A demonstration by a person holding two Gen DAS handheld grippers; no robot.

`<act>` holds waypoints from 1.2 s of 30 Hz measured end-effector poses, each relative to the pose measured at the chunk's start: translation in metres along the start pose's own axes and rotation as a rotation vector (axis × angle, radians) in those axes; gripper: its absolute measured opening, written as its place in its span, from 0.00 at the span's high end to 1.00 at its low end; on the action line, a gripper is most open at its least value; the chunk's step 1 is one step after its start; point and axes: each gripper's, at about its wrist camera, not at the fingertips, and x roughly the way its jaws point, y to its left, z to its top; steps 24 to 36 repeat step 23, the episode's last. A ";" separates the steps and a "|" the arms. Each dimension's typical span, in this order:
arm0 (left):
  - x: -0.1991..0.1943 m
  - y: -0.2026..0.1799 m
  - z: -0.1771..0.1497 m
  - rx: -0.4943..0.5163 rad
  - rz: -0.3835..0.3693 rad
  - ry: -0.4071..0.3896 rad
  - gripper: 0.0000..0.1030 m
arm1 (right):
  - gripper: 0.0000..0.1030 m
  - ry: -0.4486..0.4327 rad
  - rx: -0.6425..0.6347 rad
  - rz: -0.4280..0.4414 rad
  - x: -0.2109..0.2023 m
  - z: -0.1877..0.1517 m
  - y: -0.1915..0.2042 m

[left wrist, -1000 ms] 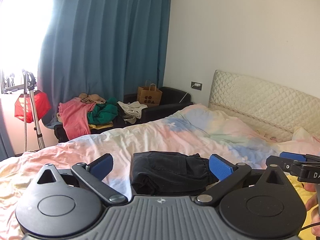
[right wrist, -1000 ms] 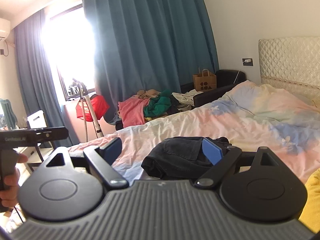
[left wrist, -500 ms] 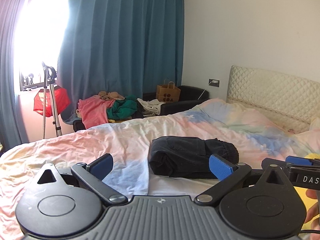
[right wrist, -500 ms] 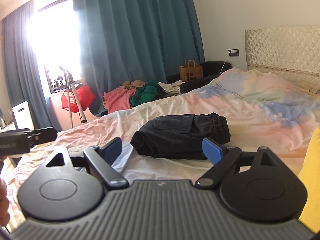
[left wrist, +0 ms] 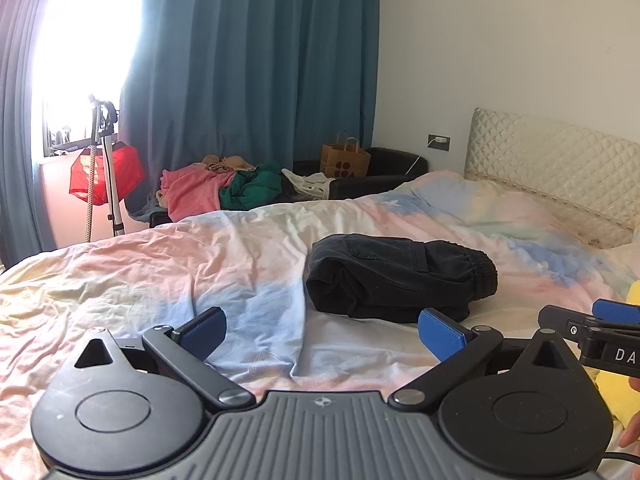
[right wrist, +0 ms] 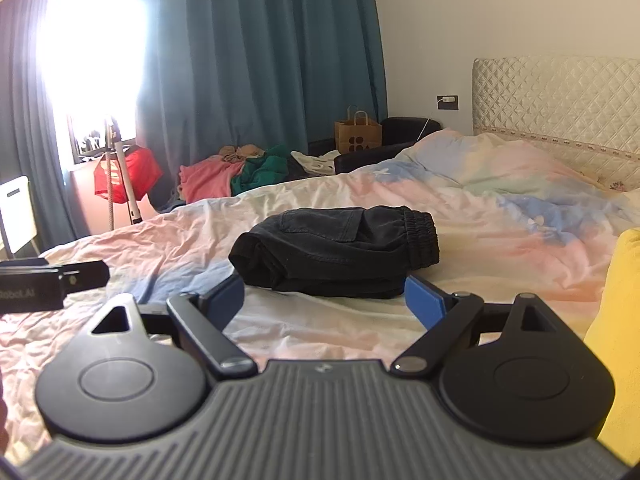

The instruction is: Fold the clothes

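Folded black shorts [left wrist: 396,276] with an elastic waistband lie in a compact bundle on the pastel bedspread [left wrist: 240,264]. My left gripper [left wrist: 322,330] is open and empty, hovering short of the bundle and a little to its left. From the right wrist view the same black shorts [right wrist: 340,250] sit just beyond my right gripper [right wrist: 324,300], which is also open with nothing between its blue pads. The right gripper's tip shows at the right edge of the left wrist view, and the left gripper's tip at the left edge of the right wrist view.
A pile of pink, green and beige clothes [left wrist: 224,188] lies on a dark couch beyond the bed, with a brown paper bag [left wrist: 344,160] beside it. A yellow item [right wrist: 616,320] lies at the bed's right. A quilted headboard [left wrist: 560,168] stands at the right, teal curtains behind.
Both grippers have drawn back and risen from the black shorts; the bundle now lies clear in front of the fingers instead of between them. Both stayed open.
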 end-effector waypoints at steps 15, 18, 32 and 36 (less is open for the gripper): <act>-0.005 0.008 -0.003 -0.008 0.016 0.014 0.00 | 0.14 0.017 -0.004 -0.014 0.001 0.000 0.002; -0.005 0.008 -0.004 -0.017 0.008 0.016 0.00 | 0.14 0.027 -0.004 -0.010 0.002 0.001 0.002; -0.005 0.009 -0.005 -0.020 0.012 0.014 0.00 | 0.14 0.026 0.002 -0.007 0.002 0.001 0.001; -0.005 0.009 -0.005 -0.020 0.012 0.014 0.00 | 0.14 0.026 0.002 -0.007 0.002 0.001 0.001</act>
